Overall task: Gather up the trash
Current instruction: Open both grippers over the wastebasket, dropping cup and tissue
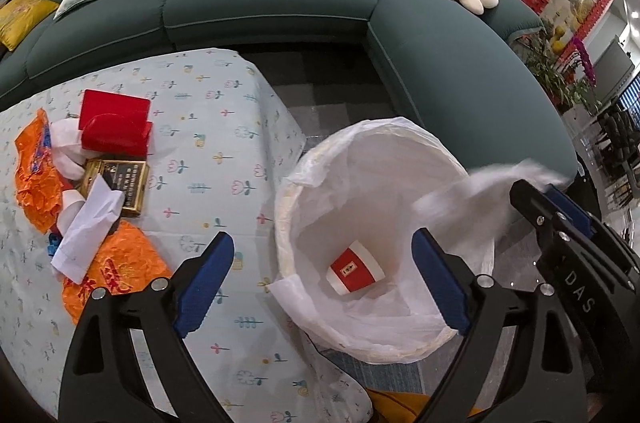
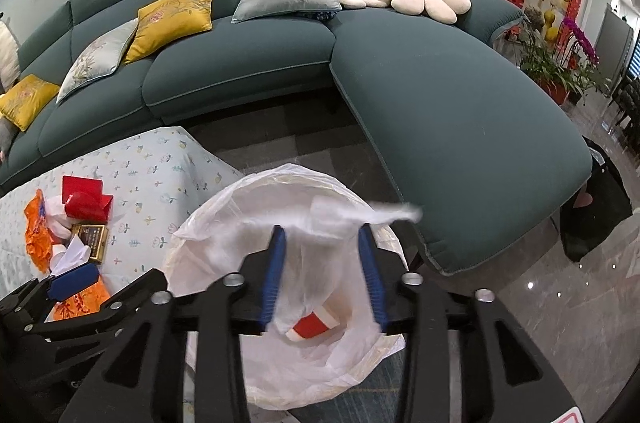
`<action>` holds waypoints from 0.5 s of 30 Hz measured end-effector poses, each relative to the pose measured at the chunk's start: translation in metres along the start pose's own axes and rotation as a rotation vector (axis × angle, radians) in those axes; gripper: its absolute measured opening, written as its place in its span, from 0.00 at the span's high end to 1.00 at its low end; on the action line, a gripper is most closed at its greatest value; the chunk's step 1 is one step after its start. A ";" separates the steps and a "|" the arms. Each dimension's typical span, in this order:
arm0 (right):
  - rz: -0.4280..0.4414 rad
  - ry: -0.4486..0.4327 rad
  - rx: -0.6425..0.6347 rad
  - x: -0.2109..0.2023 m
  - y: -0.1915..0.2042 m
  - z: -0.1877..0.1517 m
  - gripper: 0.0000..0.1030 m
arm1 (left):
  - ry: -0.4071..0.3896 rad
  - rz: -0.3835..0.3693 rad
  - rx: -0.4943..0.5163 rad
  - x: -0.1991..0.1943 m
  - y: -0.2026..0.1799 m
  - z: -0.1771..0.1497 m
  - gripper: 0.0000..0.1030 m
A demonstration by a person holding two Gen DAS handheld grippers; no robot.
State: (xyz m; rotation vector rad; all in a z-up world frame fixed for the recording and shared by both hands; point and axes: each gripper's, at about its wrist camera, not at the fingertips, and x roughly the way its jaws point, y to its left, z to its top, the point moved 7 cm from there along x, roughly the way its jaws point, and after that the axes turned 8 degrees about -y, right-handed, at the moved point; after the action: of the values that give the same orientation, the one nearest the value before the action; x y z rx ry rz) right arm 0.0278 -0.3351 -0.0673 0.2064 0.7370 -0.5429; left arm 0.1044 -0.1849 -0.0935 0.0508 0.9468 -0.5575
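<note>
Living room, teal sofa [image 2: 240,71] wrapping the back, a flower-print table [image 1: 224,127] on the left and a lined bin [image 1: 288,223] on the floor beside it. Right gripper [image 2: 324,275] hangs over the bin mouth, jaws parted to a middling gap with a blurred white tissue [image 2: 360,213] draped between and above the tips; whether the pads press on it I cannot tell, it looks to be slipping free. Straight below lies a red cup [image 1: 354,273], already binned. Left gripper [image 1: 324,283], jaws wide and empty, straddles the table edge and the bin rim. What's left is up and to its left: another tissue [image 1: 88,223], a gold box [image 1: 120,183], a red box [image 1: 114,123], orange wrappers [image 1: 116,271]. Left hand looks nearer that pile, so I'd expect it to go next.
</note>
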 end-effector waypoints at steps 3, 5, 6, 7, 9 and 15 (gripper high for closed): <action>0.003 -0.003 -0.004 -0.002 0.005 0.003 0.60 | -0.004 0.008 -0.007 -0.003 0.005 0.001 0.16; 0.004 -0.007 -0.008 -0.004 0.008 0.004 0.59 | -0.007 0.012 -0.011 -0.006 0.009 0.002 0.16; 0.007 -0.010 -0.009 -0.006 0.009 0.005 0.58 | -0.008 0.012 -0.014 -0.007 0.010 0.002 0.16; 0.010 -0.012 -0.010 -0.007 0.011 0.006 0.57 | -0.010 0.012 -0.018 -0.008 0.012 0.003 0.16; 0.015 -0.016 -0.014 -0.010 0.016 0.006 0.55 | -0.014 0.014 -0.021 -0.011 0.016 0.004 0.16; 0.030 -0.016 -0.034 -0.017 0.032 0.007 0.52 | -0.026 0.022 -0.033 -0.020 0.028 0.006 0.16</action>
State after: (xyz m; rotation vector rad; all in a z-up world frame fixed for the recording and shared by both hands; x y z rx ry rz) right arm 0.0388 -0.3036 -0.0508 0.1807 0.7263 -0.5029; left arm 0.1131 -0.1540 -0.0793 0.0249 0.9287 -0.5208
